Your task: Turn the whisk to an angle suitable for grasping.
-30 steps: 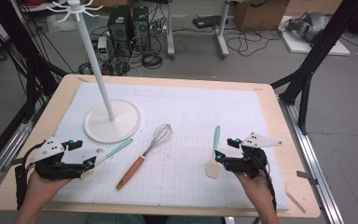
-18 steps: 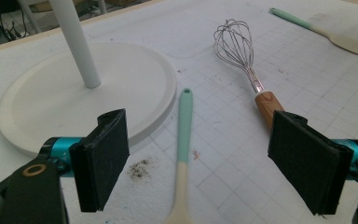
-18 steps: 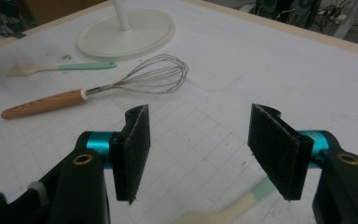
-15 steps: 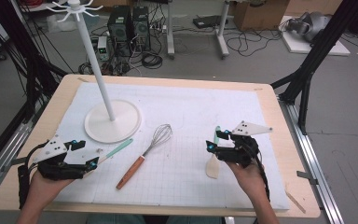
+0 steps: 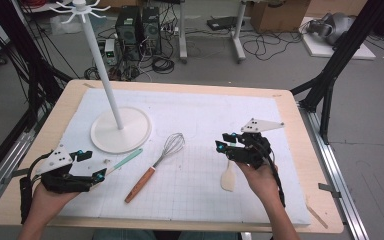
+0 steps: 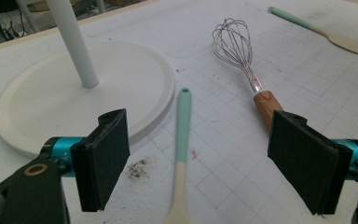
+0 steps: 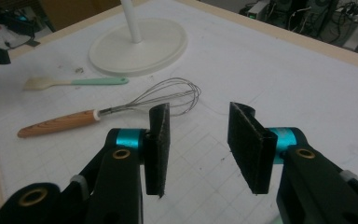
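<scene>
1. Looking for brand names or labels turns up nothing I can actually read on the tools or the stand; the only markings are the faint grid lines printed on the white mat [image 5: 190, 107].
2. That mat covers most of a light wooden table [image 5: 307, 200], and it's a bit grubby, with dark crumbs near the lower middle of the left gripper view. Behind the table, along the top of the high view, the grey floor is littered with cables, computer towers and a cardboard box.
3. A white stand [image 5: 121, 131] with a tall pole sits on the mat at centre left.
4. The right gripper [image 5: 223, 145] hangs right of centre in the high view. Its jaws have just been closing and now stand partly apart with nothing between them.
5. Just below it lies a spatula [image 5: 228, 177], cream blade toward the bottom edge, its long axis running roughly up and down the frame, handle end hidden under the gripper.
6. The left gripper [image 5: 92, 165] rests at lower left, jaws wide apart, straddling a second, mint-handled spatula [image 6: 182, 140] without touching it.
7. A whisk [image 5: 155, 165] with a wooden handle lies between the two, slanting diagonally.
</scene>
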A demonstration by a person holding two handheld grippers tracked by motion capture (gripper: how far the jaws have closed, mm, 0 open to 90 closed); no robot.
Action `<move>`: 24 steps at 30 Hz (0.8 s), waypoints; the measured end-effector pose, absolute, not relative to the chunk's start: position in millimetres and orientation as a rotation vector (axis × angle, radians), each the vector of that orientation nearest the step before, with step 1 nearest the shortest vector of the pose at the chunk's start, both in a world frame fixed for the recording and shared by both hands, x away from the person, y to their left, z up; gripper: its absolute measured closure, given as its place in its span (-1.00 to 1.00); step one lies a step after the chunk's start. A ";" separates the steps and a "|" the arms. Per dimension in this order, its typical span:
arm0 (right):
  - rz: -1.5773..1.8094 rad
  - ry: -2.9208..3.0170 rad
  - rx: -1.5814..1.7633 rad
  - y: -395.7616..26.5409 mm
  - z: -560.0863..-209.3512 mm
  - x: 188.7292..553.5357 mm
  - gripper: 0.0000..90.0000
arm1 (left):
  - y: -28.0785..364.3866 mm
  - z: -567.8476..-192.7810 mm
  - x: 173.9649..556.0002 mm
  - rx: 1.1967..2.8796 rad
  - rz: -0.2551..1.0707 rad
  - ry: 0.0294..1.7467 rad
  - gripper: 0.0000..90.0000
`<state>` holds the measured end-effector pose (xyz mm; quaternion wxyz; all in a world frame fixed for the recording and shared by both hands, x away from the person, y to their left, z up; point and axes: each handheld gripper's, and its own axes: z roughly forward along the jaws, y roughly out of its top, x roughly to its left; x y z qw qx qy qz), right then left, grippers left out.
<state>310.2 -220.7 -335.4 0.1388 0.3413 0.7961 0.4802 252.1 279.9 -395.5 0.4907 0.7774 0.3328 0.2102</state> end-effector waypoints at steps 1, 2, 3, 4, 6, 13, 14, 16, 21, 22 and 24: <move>1.391 2.302 0.986 -220.1 -335.1 311.3 0.37 | 279.7 -395.4 252.1 1.888 0.511 0.808 -0.53; 1.392 2.307 0.989 -218.4 -334.0 312.9 0.43 | 279.7 -395.4 252.1 1.888 0.512 0.808 -0.53; 1.392 2.307 0.989 -218.4 -334.0 312.9 0.43 | 279.6 -395.4 252.3 1.889 0.514 0.807 -0.53; 1.395 2.312 0.985 -215.7 -333.0 314.1 0.53 | 279.4 -395.5 252.3 1.888 0.513 0.808 -0.53; 1.393 2.316 0.983 -214.0 -332.7 314.9 0.56 | 278.9 -395.4 252.3 1.889 0.511 0.805 -0.52; 1.384 2.364 0.962 -198.1 -335.4 320.8 0.76 | 277.1 -395.4 252.6 1.897 0.506 0.793 -0.50; 1.376 2.383 0.953 -192.6 -337.6 322.4 0.81 | 276.8 -395.3 252.5 1.896 0.504 0.792 -0.48; 1.371 2.399 0.944 -187.2 -340.1 324.5 0.84 | 276.4 -395.2 252.6 1.895 0.503 0.787 -0.44; 1.363 2.412 0.945 -178.1 -344.3 328.7 0.88 | 275.7 -395.3 252.3 1.904 0.498 0.769 -0.36; 1.368 2.423 0.950 -174.0 -346.7 330.6 0.90 | 275.8 -395.0 252.1 1.907 0.502 0.765 -0.32; 1.370 2.431 0.945 -171.8 -348.1 331.8 0.91 | 275.3 -394.8 251.8 1.903 0.498 0.761 -0.30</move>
